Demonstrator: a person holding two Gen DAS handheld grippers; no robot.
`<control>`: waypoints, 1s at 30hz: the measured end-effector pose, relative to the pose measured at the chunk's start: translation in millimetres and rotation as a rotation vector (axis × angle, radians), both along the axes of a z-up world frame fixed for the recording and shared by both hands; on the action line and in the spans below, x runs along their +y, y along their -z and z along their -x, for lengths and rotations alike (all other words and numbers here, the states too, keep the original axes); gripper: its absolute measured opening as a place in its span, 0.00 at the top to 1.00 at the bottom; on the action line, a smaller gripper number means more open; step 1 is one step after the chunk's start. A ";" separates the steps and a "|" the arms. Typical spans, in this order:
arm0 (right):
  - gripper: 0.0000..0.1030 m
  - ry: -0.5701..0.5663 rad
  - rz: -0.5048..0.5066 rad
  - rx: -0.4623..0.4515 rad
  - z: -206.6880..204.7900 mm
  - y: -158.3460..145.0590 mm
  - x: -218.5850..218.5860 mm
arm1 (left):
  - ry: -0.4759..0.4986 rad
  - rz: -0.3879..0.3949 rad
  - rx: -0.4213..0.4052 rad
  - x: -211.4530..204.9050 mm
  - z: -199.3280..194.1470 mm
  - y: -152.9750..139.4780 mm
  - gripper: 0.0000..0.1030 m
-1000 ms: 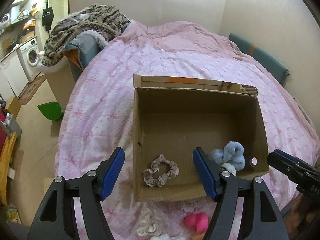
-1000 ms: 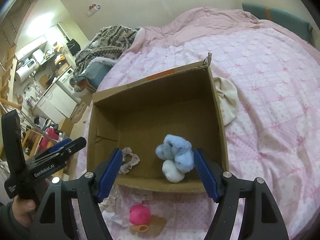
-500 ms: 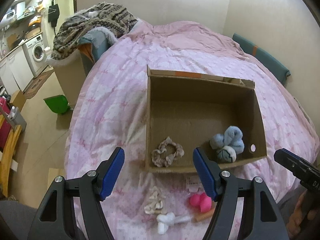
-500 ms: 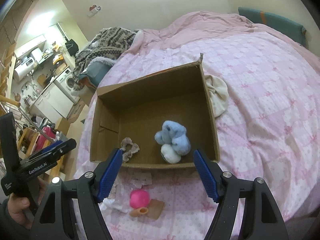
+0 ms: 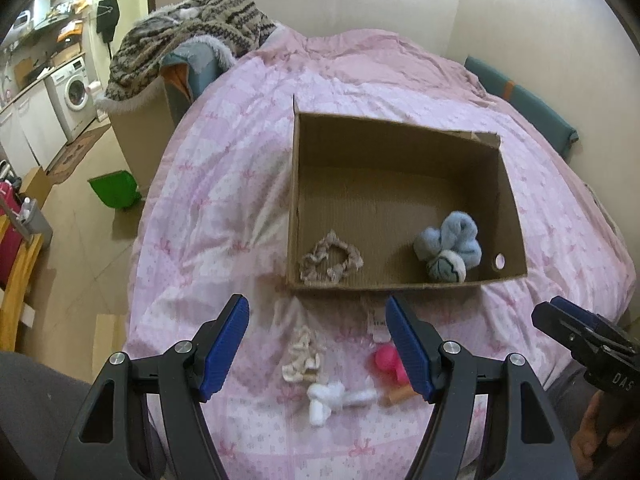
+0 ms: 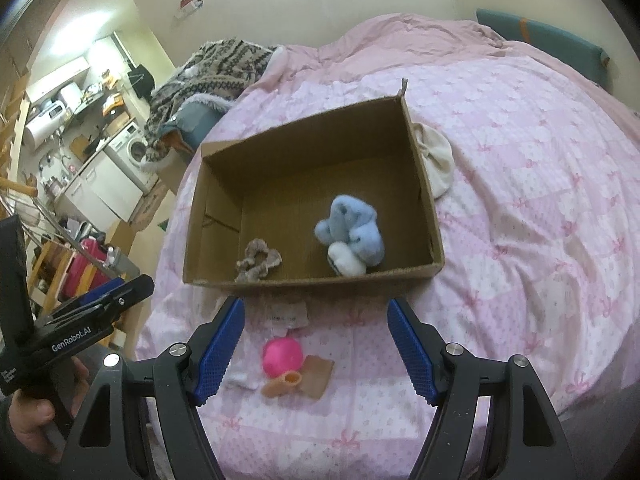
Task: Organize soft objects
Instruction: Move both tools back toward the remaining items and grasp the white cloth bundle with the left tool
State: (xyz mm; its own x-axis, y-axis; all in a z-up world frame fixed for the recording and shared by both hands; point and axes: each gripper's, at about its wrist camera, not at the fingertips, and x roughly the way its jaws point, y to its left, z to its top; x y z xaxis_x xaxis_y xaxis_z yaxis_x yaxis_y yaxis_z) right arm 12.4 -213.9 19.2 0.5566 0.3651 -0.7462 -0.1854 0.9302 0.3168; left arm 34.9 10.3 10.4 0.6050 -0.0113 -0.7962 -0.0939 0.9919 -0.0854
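Note:
An open cardboard box [image 5: 294,200] [image 6: 420,184] sits on the pink bed. Inside lie a beige scrunchie [image 5: 331,262] [image 6: 258,260] and a blue and white fluffy bundle [image 5: 450,246] [image 6: 352,234]. In front of the box on the quilt lie a cream scrunchie [image 5: 302,356], a white knotted soft piece [image 5: 330,396], a pink ball-shaped object [image 5: 384,358] [image 6: 281,354] and a tan piece [image 6: 316,372]. My left gripper [image 5: 318,344] is open and empty above these. My right gripper [image 6: 314,344] is open and empty above the pink object.
A cream cloth [image 6: 438,160] lies beside the box's right wall. A patterned blanket [image 5: 192,32] is heaped on a chair left of the bed. A green bin [image 5: 114,190] stands on the floor. A teal cushion [image 5: 524,112] lies by the wall.
Both grippers have pulled back from the box towards the bed's near edge. The loose items in front of the box have come into fuller view. Both stay open.

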 end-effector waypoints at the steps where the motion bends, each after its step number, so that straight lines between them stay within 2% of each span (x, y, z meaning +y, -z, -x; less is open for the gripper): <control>1: 0.24 -0.003 0.004 0.003 1.1 1.1 1.0 | 0.000 -0.001 0.011 -0.2 1.1 3.3 0.34; 9: 0.24 -0.015 0.039 0.058 -1.5 16.0 7.5 | -0.025 0.008 0.103 4.6 1.5 27.9 0.34; 21: 0.24 0.026 0.029 0.164 -13.7 37.8 4.5 | -0.053 0.046 0.184 9.8 -7.0 45.7 0.34; 25: 0.24 0.043 0.023 0.195 -18.7 44.8 1.9 | -0.091 0.056 0.206 17.8 -10.9 51.6 0.34; 30: 0.24 0.078 0.009 0.232 -22.1 52.6 -6.7 | -0.184 0.081 0.225 37.1 -13.1 57.9 0.34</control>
State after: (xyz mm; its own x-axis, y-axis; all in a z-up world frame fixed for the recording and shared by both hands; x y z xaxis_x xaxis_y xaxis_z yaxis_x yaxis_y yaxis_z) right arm 34.5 -220.6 -33.4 0.3960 0.3208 -0.8604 -0.0365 0.9418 0.3343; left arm 48.0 47.4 -47.5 0.4114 0.0134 -0.9114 -0.2966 0.9475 -0.1199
